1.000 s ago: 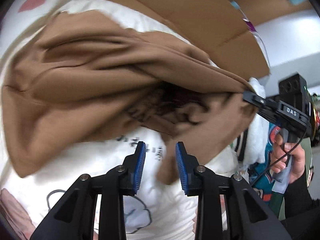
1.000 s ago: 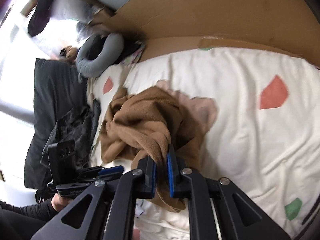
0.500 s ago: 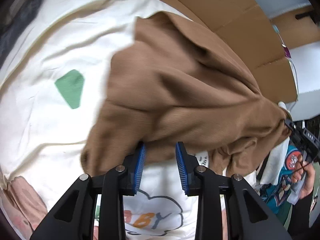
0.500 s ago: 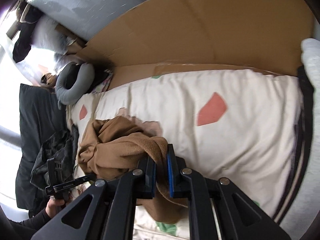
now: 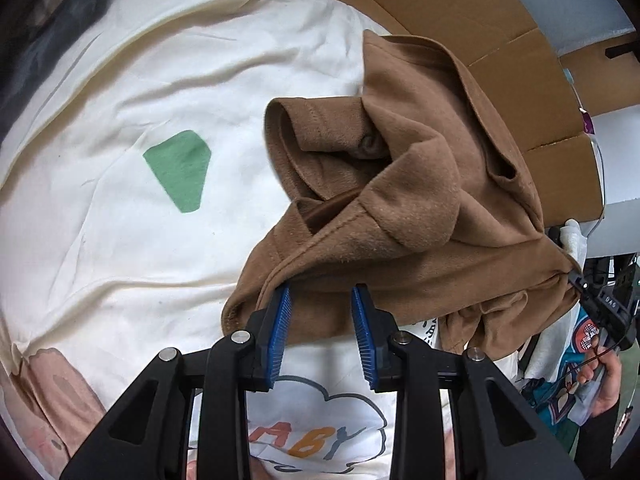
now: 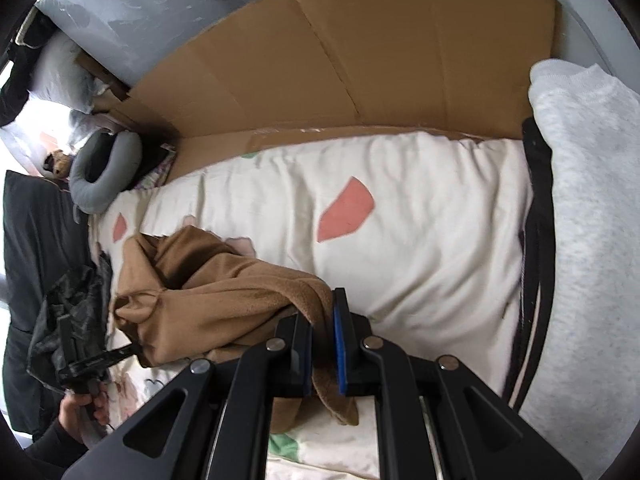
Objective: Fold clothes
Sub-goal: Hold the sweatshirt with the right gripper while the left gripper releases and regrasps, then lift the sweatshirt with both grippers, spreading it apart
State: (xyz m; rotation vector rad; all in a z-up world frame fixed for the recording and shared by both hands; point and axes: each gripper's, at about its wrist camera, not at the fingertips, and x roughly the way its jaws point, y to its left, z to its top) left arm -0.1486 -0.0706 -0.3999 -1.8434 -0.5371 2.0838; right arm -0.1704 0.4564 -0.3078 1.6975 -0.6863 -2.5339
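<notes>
A brown fleece garment (image 5: 400,200) hangs bunched over a cream bedsheet (image 5: 120,240). My right gripper (image 6: 323,344) is shut on one edge of it; the cloth (image 6: 216,300) stretches away to the left. In the left wrist view the right gripper (image 5: 576,280) holds the garment's far right corner. My left gripper (image 5: 320,316) is open, its blue pads on either side of the garment's lower hem, not pinching it. The left gripper shows in the right wrist view (image 6: 132,350) at the garment's left end.
A white printed shirt (image 5: 320,420) lies under the left gripper. Cardboard (image 6: 360,60) stands along the bed's far side. A grey sweatshirt (image 6: 592,220) lies at the right, a grey neck pillow (image 6: 108,168) and black clothing (image 6: 36,260) at the left.
The garment has been lifted and pulled out towards the right gripper. The left gripper, open throughout, has come up to the garment's lower hem.
</notes>
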